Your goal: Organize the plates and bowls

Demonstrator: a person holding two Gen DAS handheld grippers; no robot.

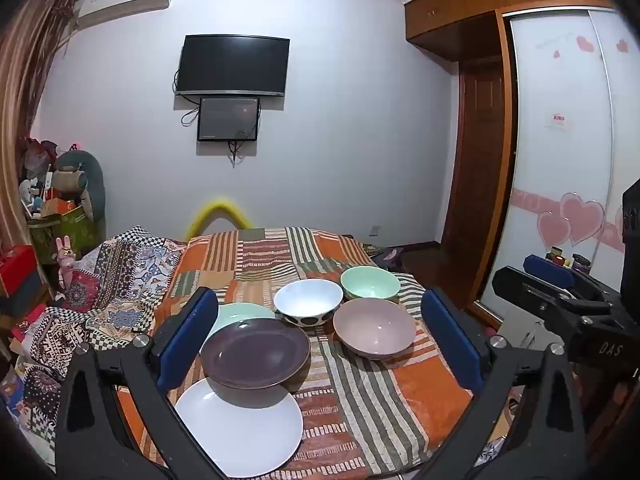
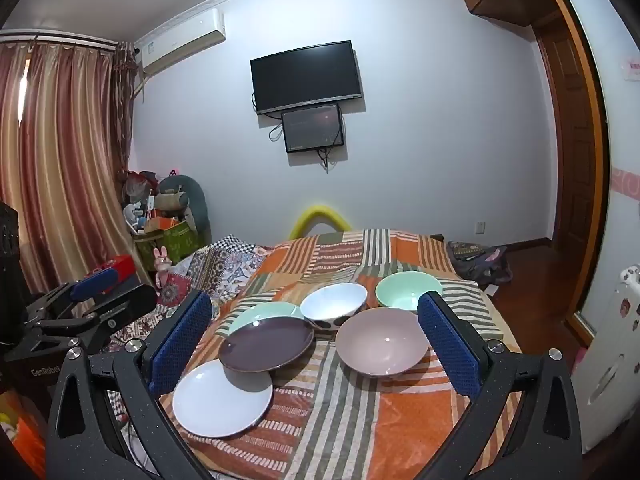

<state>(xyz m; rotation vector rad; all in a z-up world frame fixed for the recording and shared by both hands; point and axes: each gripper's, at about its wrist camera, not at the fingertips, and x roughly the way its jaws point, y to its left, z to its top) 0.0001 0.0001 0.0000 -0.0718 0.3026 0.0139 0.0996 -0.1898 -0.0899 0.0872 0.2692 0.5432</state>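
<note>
- Nearest the left wrist camera lies the white plate (image 1: 239,428), flat on the striped patchwork bedspread (image 1: 360,400) close to the bed's near edge.
- Overlapping its far rim sits the dark purple plate (image 1: 255,353), which in turn partly covers a mint-green plate (image 1: 240,312) behind it; the three form a loose, slipped row rather than a neat stack, so they likely await squaring up.
- To the right, three bowls stand upright and apart from one another: a dusty pink bowl (image 1: 374,332) nearest, a white bowl with black spots (image 1: 308,302) behind it, and a mint-green bowl (image 1: 370,283) farthest back.
- Plates cluster on the left and bowls on the right, which suggests sorting by kind, with nesting not yet done.
- Left tool (image 1: 320,340) hangs above the near edge with its blue pads spread wide, pinching nothing; the plates and bowls show between its fingers.
- Right tool (image 2: 316,344) is likewise spread fully and empty, aimed slightly downward toward the pink bowl and purple plate.
- Both seem poised for a first pick, probably one kind of dish each.
</note>
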